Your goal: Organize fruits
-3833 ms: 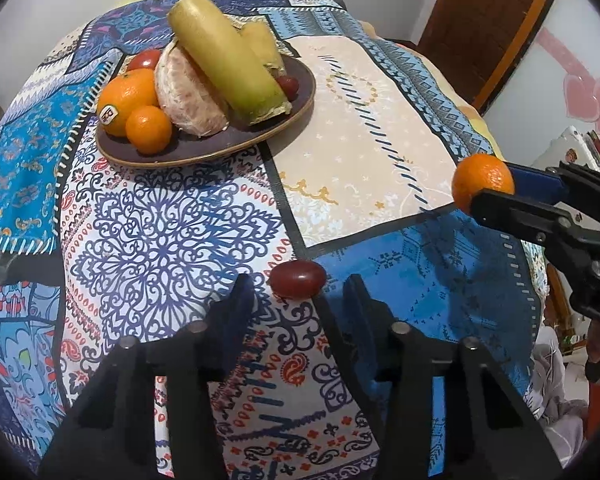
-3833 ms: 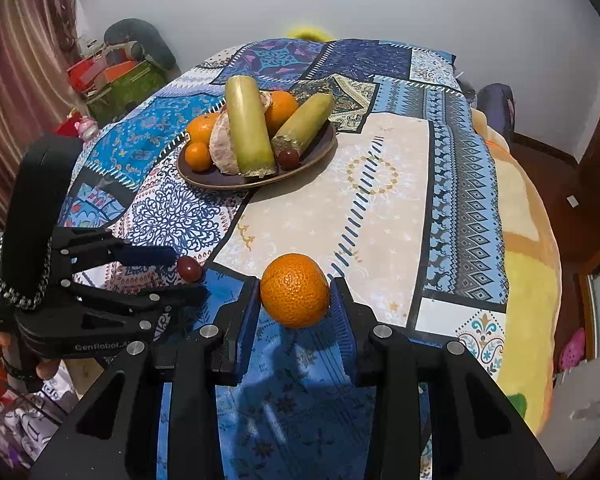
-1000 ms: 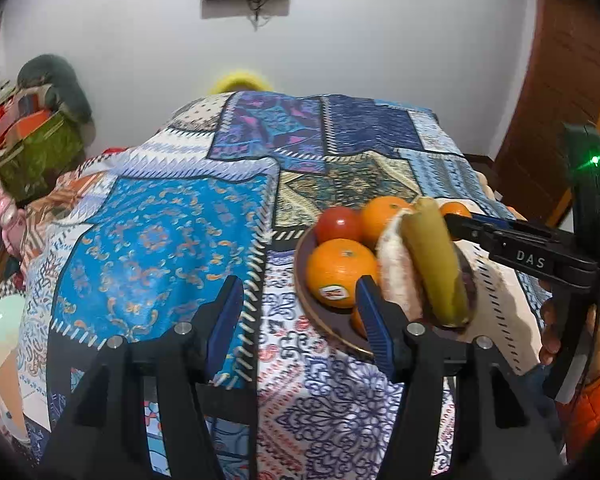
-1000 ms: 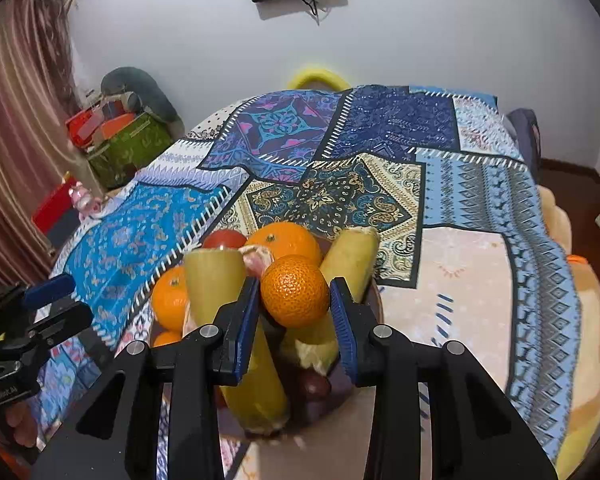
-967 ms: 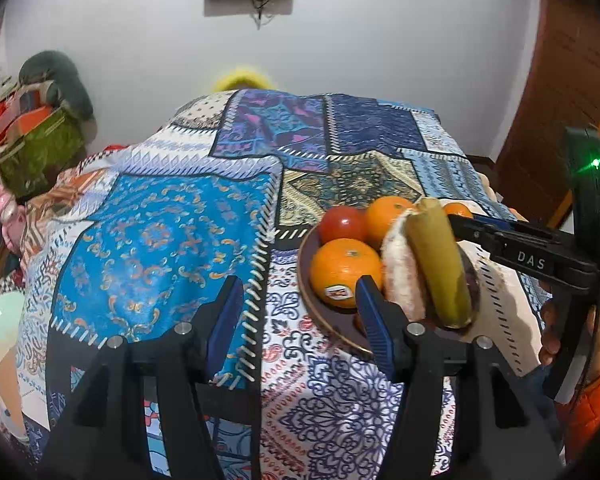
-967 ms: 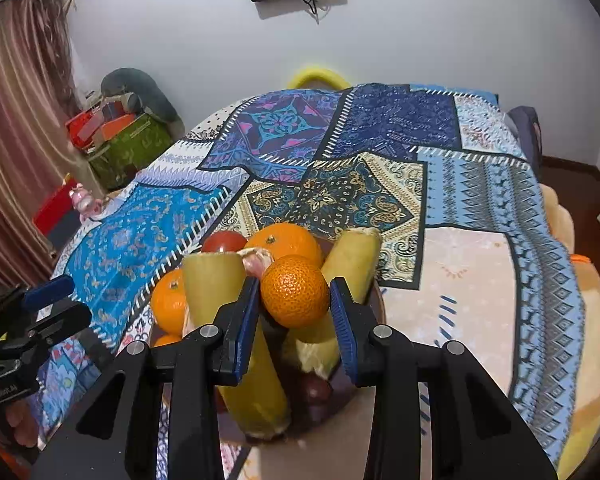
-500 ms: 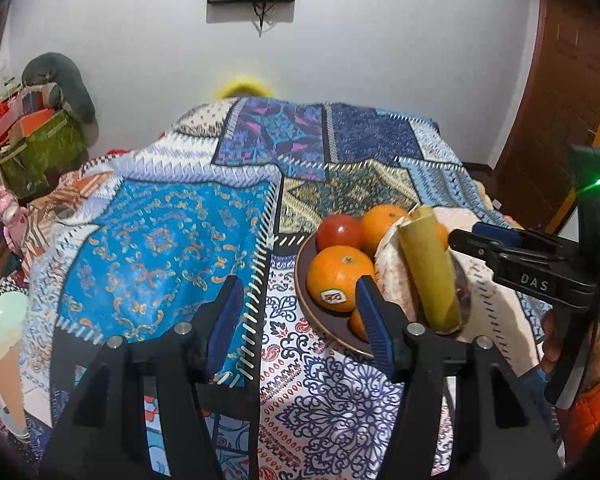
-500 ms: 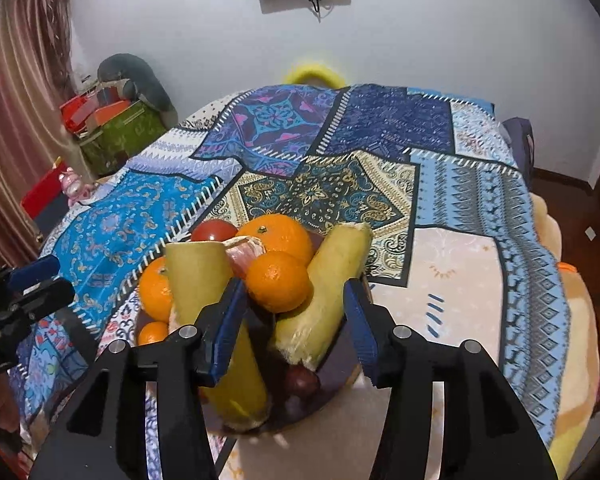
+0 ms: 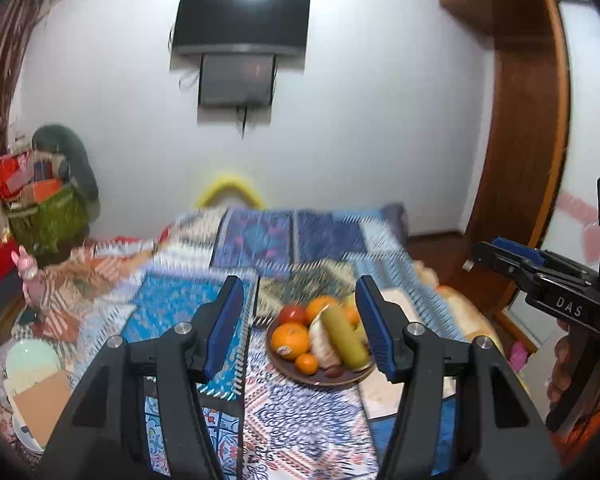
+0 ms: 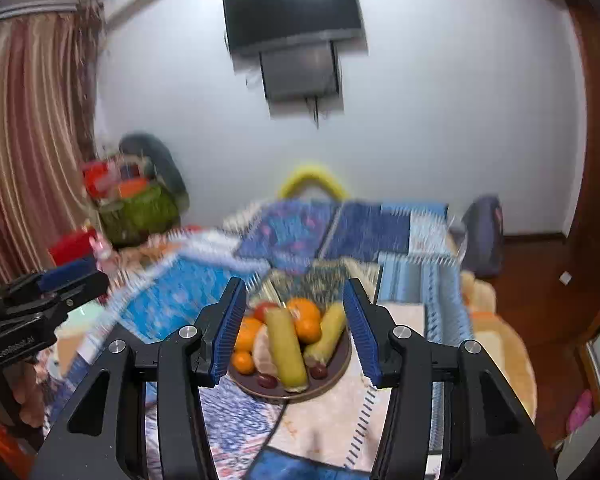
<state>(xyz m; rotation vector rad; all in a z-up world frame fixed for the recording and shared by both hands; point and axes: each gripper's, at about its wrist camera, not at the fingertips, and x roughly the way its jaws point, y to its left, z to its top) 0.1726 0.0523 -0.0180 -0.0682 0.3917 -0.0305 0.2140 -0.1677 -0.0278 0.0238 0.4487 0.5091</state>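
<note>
The left gripper (image 9: pixel 300 326) has its blue-padded fingers (image 9: pixel 224 324) spread wide with nothing between them, and the right gripper (image 10: pixel 294 330) is just as wide apart and just as empty. Both are raised above the bed, and both look down on the brown plate (image 10: pixel 332 380) — seen through the gap of each pair of fingers.

On the plate the fruit is heaped together. A long yellow-green piece (image 10: pixel 286 348) lies across the middle, with a peeled pale fruit (image 10: pixel 262 350) against its left side and a second yellowish piece (image 10: pixel 326 338) on its right. Behind them sit a red fruit (image 10: pixel 265 310) and a large orange (image 10: pixel 302 312), with a smaller orange (image 10: pixel 309 330) just in front of it. At the plate's left edge are another orange (image 10: pixel 247 328) and a small one (image 10: pixel 243 362); dark red dates (image 10: pixel 266 380) lie along its front rim.

The plate rests on a patchwork bedspread (image 10: pixel 188 292), blue panels to its left. From the left wrist view the right gripper (image 9: pixel 512 260) is off to the plate's right, well apart from it. Far behind the plate, a television (image 9: pixel 242 24) hangs on the white wall.
</note>
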